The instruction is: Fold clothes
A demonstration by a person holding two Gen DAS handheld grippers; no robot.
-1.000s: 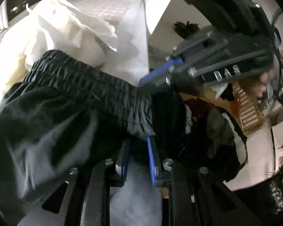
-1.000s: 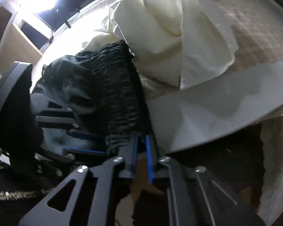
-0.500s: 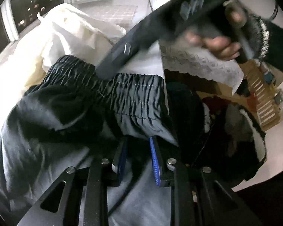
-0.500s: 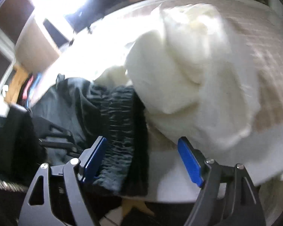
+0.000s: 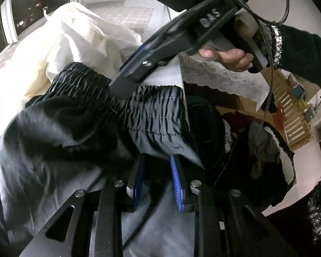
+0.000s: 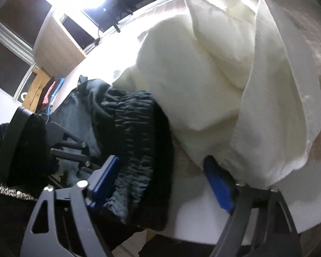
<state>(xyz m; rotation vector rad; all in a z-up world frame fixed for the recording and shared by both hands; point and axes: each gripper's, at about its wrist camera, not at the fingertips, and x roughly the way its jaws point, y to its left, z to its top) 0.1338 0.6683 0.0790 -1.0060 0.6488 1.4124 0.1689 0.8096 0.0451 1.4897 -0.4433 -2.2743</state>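
Observation:
Black shorts with a gathered elastic waistband (image 5: 152,111) lie at the table's edge. My left gripper (image 5: 157,171) is shut on the shorts' fabric just below the waistband. My right gripper (image 6: 160,171) is open, its blue pads either side of the waistband (image 6: 139,132), one finger pressing on it in the left wrist view (image 5: 143,64). A crumpled cream garment (image 6: 214,75) lies behind the shorts and touches the right pad (image 6: 218,184).
The white table (image 6: 199,218) ends right by the waistband. Below its edge in the left wrist view lies a heap of dark clothes (image 5: 256,150), with a lace cloth (image 5: 220,79) hanging and a wooden rack (image 5: 293,115) beyond.
My right gripper let go of the waistband, opened wide and moved further along the band toward the cream garment. My left gripper kept its hold.

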